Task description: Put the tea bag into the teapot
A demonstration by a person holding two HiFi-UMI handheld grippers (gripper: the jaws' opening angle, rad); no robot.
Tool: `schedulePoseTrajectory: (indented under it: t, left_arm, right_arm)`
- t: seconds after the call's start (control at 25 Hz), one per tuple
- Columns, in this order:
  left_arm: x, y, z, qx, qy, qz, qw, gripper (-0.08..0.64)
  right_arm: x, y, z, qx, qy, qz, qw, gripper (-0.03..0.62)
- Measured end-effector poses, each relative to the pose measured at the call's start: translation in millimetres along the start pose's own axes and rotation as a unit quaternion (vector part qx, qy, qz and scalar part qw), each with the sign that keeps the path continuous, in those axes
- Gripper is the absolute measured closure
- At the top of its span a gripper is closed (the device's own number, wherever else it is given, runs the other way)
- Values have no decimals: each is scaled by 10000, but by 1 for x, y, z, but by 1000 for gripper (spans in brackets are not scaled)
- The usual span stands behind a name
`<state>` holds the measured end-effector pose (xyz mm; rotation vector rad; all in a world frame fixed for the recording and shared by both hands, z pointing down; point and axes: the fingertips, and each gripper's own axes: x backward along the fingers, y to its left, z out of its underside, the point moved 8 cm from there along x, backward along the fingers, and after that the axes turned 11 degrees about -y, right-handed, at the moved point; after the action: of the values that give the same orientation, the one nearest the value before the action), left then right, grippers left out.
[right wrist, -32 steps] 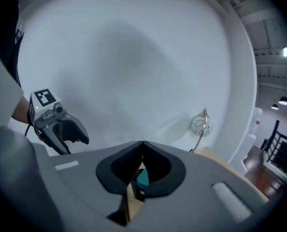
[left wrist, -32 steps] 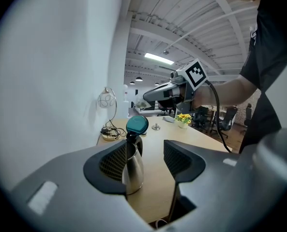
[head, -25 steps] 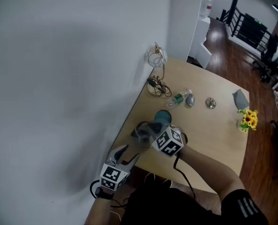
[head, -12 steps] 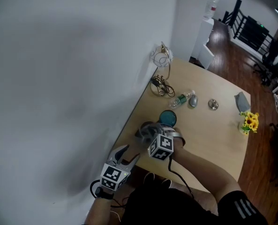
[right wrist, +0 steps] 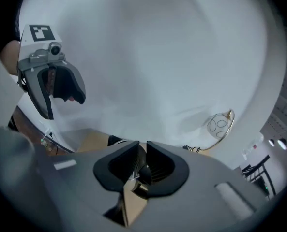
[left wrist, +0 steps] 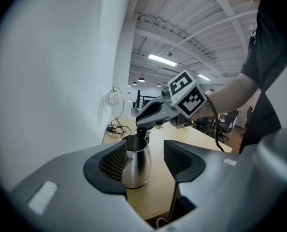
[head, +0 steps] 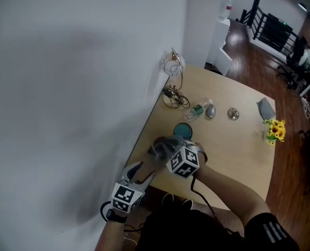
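Steel teapot (left wrist: 136, 161) standing on worktop (head: 233, 145), at near left part, close to wall. Right tongs (left wrist: 142, 127) hovering directly over teapot mouth, jaws pressing almost together; tea bag not discernible between them. Left tongs (left wrist: 148, 161) gaping wide, sitting nearer than teapot, apart from it.

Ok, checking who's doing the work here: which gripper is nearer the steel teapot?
Right. The right gripper hangs directly over the open mouth of the teapot; the left gripper is held back by the near edge of the table, jaws apart, pointing at it.
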<state>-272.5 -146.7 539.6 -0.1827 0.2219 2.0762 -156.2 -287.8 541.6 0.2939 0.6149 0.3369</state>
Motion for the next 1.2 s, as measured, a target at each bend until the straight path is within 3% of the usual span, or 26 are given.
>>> schedulePoseTrajectory:
  t: [0.16,0.32,0.56,0.84,1.08,1.2]
  left_arm:
    - [-1,-6,-7,-78,-85,162,9998,328]
    - [-6,-15,-19,-181,-199,469,9985,328]
    - [-23,-31,-32,-357,-335,1091,9928,328]
    - [-43,-54,-34,-474,-357,1739,9830,328]
    - [-39,-88,-30,-443,-289,2100,9763,328]
    - [-29,-113,-27,-469,-254,2173,9746,328]
  right_arm:
    - [29,-9,-11,-440,-399,243,9979,537]
    - [75,-15,-19,-1049,-884,548,9890,537]
    - [151,-11,-16,-1859,-1474,1136,9648,543]
    - [221,18,15,-2626,-1621,1720,9355,583]
    - [266,59,45,-3373,-1757,1894,9053,584]
    - [288,84,56,-3572,-1806,1924,8959,584]
